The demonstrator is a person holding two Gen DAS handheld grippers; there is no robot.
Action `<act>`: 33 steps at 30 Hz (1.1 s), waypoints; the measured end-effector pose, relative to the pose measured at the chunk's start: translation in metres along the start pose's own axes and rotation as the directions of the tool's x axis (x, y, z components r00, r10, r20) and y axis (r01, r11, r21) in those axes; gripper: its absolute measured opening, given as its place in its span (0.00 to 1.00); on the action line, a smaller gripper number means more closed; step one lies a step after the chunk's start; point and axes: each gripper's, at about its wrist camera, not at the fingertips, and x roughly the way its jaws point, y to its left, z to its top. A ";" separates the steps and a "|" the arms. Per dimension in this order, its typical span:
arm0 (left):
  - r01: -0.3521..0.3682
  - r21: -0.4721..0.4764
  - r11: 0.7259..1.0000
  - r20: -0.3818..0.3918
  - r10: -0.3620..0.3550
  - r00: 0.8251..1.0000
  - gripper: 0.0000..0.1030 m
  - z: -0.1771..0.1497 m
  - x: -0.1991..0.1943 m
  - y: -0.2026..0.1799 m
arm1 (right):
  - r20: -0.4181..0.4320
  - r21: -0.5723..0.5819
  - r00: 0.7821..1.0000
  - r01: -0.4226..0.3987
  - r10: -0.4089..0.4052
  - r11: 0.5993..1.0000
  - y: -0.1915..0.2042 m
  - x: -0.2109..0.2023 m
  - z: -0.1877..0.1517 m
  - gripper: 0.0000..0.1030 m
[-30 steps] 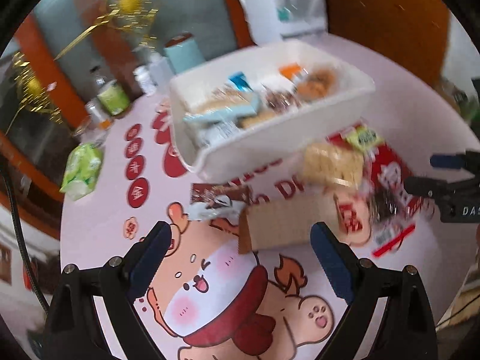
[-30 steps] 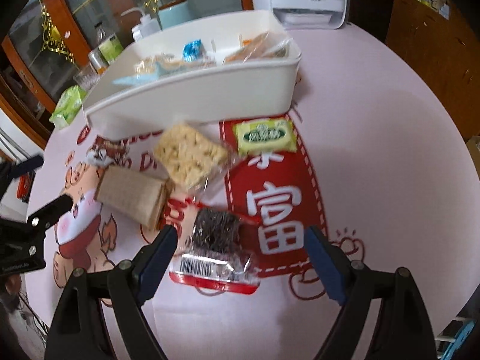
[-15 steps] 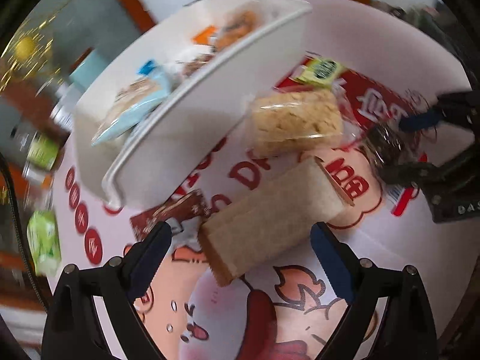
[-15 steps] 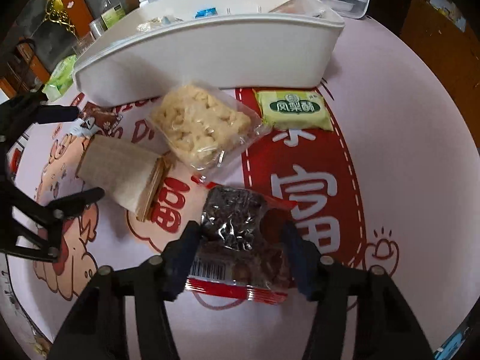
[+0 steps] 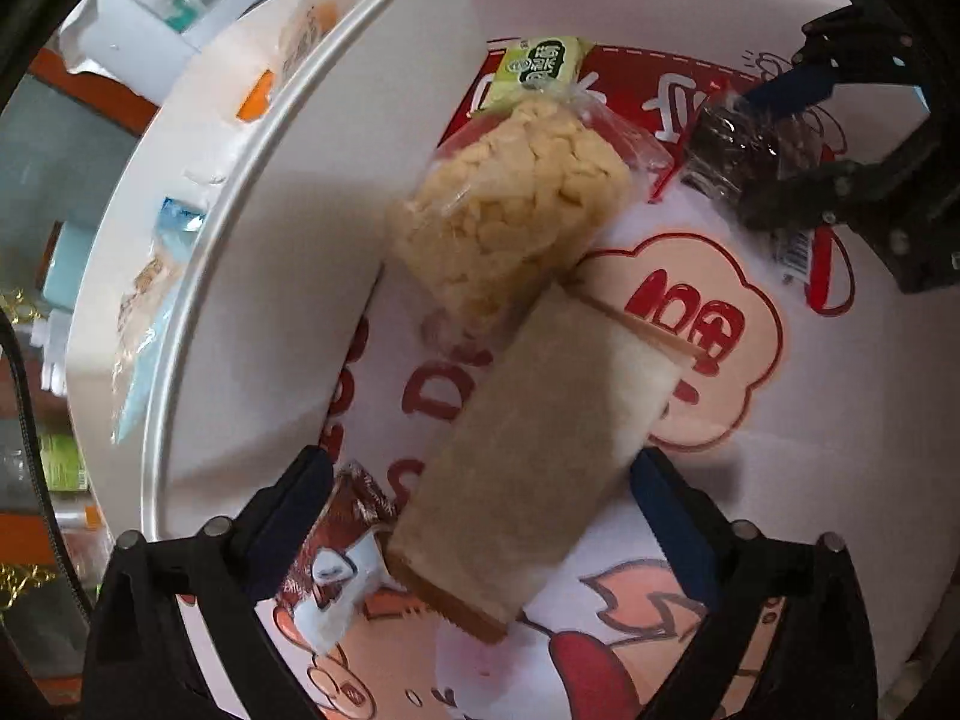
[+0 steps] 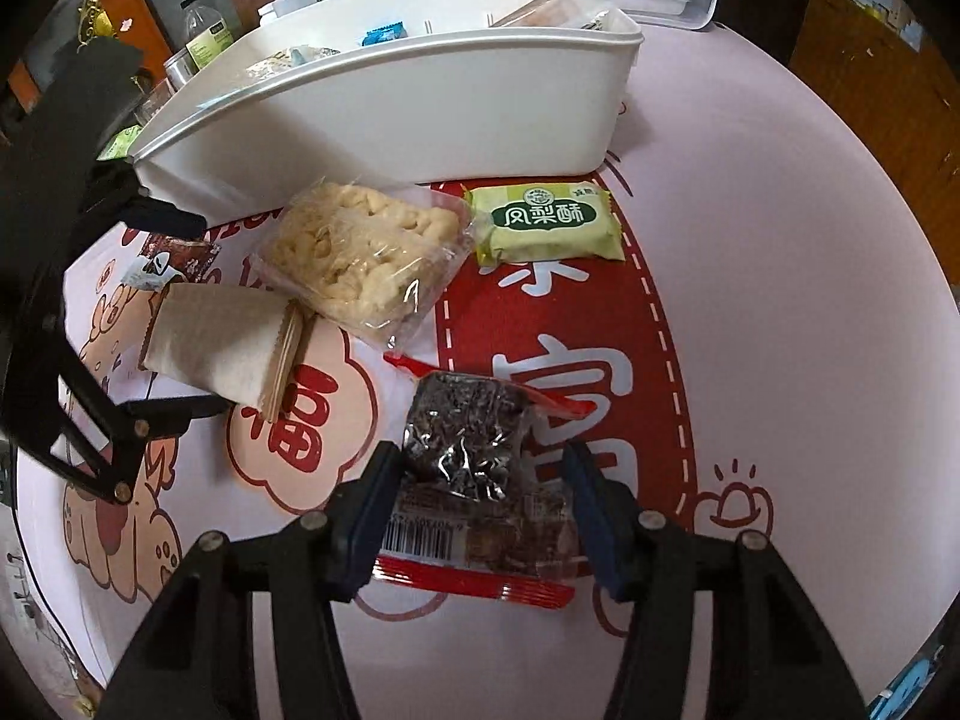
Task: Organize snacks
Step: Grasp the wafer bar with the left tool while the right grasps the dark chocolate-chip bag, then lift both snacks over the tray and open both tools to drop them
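Right wrist view shows the right tongs (image 6: 480,504) set down astride the dark foil snack packet (image 6: 474,480) on the tabletop (image 6: 780,300), their blue pads against the packet's two sides, so they look closed on it but with the packet not yet lifted. In the left wrist view the left tongs (image 5: 480,516) stand apart around the brown paper-wrapped bar (image 5: 528,468), one pad at each long side, neither clearly pressing, which suits a grip across its narrow width. The puffed yellow snack bag (image 6: 366,258) touches the bar's far end, and the green pineapple cake packet (image 6: 546,225) lies just beside it. All sit close in front of the white bin (image 6: 420,114), which already holds several snacks, presumably so each piece needs only a short carry over the wall.
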 end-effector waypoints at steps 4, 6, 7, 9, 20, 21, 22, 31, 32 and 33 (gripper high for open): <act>0.126 -0.083 0.989 -0.037 -0.129 0.991 1.00 0.008 0.013 0.016 | 0.003 0.000 1.000 -0.004 0.004 1.000 0.002 0.001 0.000 0.55; 0.170 -0.126 0.977 -0.046 -0.177 0.983 0.98 0.011 0.018 0.023 | 0.003 0.000 1.000 -0.006 0.006 1.000 0.001 0.001 -0.001 0.55; 0.218 -0.158 0.963 -0.044 -0.228 0.973 0.90 0.010 0.020 0.026 | 0.004 -0.001 1.000 -0.007 0.007 1.000 0.001 0.001 0.000 0.54; 0.244 -0.188 0.951 -0.030 -0.254 0.967 0.79 0.009 0.018 0.026 | 0.004 -0.001 1.000 -0.009 0.009 1.000 0.000 0.002 0.000 0.54; 0.158 -0.449 0.879 -0.007 -0.180 0.984 0.69 -0.017 0.002 -0.015 | -0.032 0.020 0.999 -0.033 0.034 0.999 0.004 -0.006 -0.014 0.53; 0.144 -0.472 0.870 -0.006 -0.167 0.986 0.69 -0.019 0.000 -0.019 | -0.043 0.025 0.998 -0.042 0.043 0.999 0.005 -0.007 -0.016 0.53; 0.129 -0.517 0.846 -0.005 -0.154 0.988 0.69 -0.024 -0.004 -0.026 | -0.055 0.032 0.997 -0.053 0.054 0.998 0.006 -0.008 -0.018 0.53; 0.094 -0.744 0.662 0.065 -0.068 0.996 0.69 -0.059 -0.056 -0.052 | -0.020 -0.023 0.998 -0.056 0.055 0.998 0.026 -0.050 -0.020 0.53; 0.095 -0.751 0.653 0.075 -0.058 0.995 0.69 -0.066 -0.064 -0.052 | -0.008 -0.033 0.998 -0.055 0.054 0.998 0.027 -0.056 -0.018 0.53; 0.097 -0.759 0.644 0.087 -0.047 0.995 0.69 -0.070 -0.072 -0.050 | 0.006 -0.044 0.999 -0.054 0.054 0.998 0.029 -0.062 -0.015 0.53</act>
